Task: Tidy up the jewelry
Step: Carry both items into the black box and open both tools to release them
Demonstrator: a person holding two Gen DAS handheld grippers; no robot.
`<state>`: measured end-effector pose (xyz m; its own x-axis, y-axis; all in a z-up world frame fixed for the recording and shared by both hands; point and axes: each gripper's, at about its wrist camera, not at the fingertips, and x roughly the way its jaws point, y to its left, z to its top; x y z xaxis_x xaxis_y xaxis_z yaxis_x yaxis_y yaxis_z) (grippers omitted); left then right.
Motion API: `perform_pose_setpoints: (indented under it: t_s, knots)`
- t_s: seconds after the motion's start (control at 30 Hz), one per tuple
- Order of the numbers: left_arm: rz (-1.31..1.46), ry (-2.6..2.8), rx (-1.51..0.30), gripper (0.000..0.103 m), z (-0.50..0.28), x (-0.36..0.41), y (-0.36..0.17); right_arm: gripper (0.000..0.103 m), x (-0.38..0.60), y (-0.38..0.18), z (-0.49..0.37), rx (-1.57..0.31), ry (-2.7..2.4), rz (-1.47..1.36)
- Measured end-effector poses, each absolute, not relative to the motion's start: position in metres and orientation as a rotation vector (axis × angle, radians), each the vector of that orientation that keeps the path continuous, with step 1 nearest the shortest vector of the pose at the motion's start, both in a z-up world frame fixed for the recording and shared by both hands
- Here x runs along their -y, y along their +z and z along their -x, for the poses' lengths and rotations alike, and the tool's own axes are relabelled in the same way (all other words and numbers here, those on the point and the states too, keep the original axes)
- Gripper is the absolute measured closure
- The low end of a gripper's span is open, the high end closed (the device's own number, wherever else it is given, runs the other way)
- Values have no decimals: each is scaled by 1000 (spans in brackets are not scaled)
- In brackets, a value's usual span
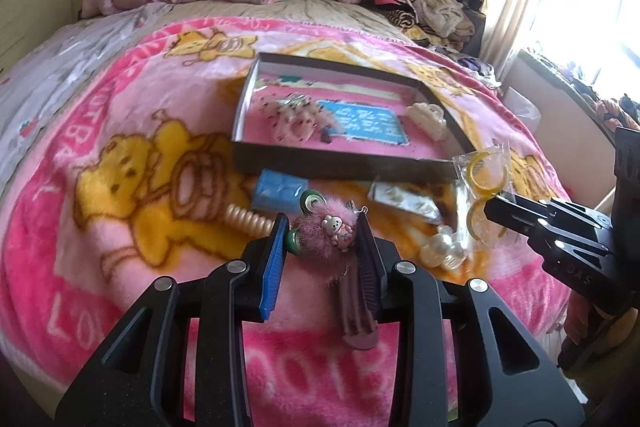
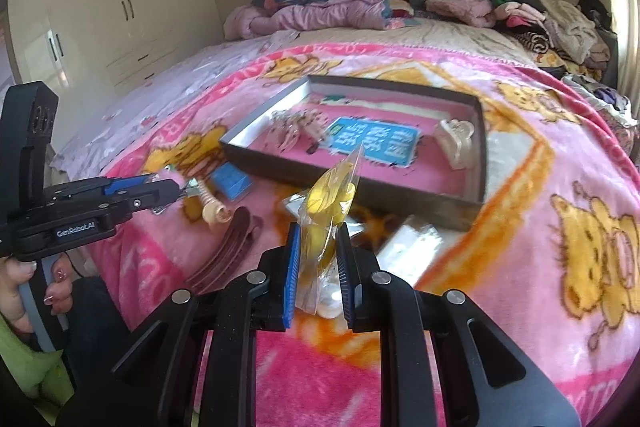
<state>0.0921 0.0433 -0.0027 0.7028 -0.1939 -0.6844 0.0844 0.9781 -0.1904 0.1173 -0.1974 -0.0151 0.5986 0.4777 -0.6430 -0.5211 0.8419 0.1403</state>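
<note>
A: What is held between the left gripper (image 1: 324,239) fingers (image 1: 276,251)?

B: A fluffy pink charm (image 1: 328,233) with green beads is pinched there, lifted just above the blanket (image 1: 120,227). It is judged light and soft; the fur would compress, so the hard little figure at its middle is the surer place to be gripped

A: And the right gripper (image 2: 320,259)?

B: Its fingers (image 2: 294,263) are closed on a clear packet of yellow rings (image 2: 332,199), held near its lower end, with the top standing free. The film is judged slippery and floppy, so it is best pinched across the rings themselves

A: Where are things to be placed?

B: The shallow box (image 1: 340,163) lies on the bed just beyond both grippers, with a cream hair claw (image 1: 428,119) already inside. A pearl hair tie (image 1: 442,251) and a maroon clip (image 1: 356,323) remain outside on the blanket
</note>
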Motion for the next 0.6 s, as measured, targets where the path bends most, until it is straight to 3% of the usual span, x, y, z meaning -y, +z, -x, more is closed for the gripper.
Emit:
perform_pose_setpoints:
  t_s: [0.6]
  knots:
    - [101, -189, -741, 78, -116, -12, 24, 86, 249, 2, -134, -652, 460, 31]
